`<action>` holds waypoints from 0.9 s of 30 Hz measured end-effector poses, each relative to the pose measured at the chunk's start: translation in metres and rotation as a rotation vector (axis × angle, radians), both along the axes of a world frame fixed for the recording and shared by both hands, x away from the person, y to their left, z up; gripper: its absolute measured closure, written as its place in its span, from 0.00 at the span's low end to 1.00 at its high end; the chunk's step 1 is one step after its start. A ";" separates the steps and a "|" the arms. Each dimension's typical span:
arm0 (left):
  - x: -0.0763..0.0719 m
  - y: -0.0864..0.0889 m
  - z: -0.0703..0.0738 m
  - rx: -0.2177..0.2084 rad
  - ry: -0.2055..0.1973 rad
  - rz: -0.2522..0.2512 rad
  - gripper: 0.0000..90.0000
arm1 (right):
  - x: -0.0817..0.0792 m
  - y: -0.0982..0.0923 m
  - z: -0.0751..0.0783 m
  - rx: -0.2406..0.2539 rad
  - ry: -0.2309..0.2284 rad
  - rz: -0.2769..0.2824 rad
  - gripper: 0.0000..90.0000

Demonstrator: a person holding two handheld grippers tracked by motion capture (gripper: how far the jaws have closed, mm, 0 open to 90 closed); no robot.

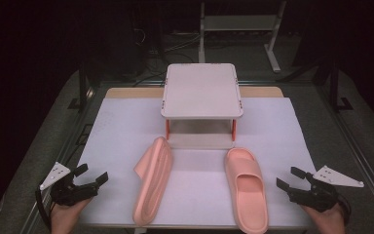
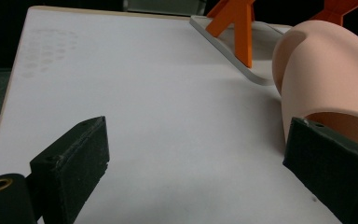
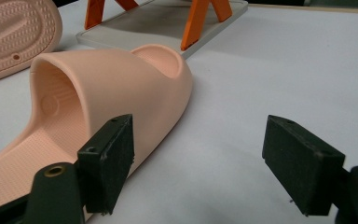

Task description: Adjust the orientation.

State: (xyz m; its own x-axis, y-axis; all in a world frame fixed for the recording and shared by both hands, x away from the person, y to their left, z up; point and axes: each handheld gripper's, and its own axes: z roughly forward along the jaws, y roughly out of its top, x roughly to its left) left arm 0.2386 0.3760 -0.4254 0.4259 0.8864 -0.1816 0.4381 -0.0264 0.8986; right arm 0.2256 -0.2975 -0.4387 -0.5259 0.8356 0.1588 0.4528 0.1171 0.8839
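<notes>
- Fingers on both grippers stand spread wide and hold nothing: your left gripper (image 1: 93,176) sits near the counter's (image 1: 117,131) left front corner, your right gripper (image 1: 288,178) near its right front.
- Left slipper (image 1: 153,181) lies tipped on its edge, ribbed sole turned toward the middle, just inboard of your left gripper; in the left gripper view its strap (image 2: 326,79) sits just beyond the far finger.
- Right slipper (image 1: 246,187) lies flat, footbed up, toe toward the small two-tier rack (image 1: 201,92) behind the pair.
- Handling judgement: moulded foam, so light, springy, matte rather than slick, not fragile; a hard squeeze will dent it.
- Suggested hold: pinch across the strap arch (image 3: 116,74) or the side wall of the sole; avoid the floppy heel end.
</notes>
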 end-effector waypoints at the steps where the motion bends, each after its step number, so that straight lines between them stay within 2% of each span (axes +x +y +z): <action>1: 0.000 -0.001 0.000 0.002 0.001 -0.002 0.07 | 0.000 0.000 0.000 0.000 0.000 0.000 0.27; 12: -0.003 -0.007 -0.001 0.006 0.003 -0.031 0.07 | -0.001 0.000 0.001 0.001 -0.005 0.001 0.27; 27: -0.004 -0.028 -0.002 0.063 0.026 -0.117 0.07 | 0.000 0.006 0.004 -0.001 -0.019 0.017 0.27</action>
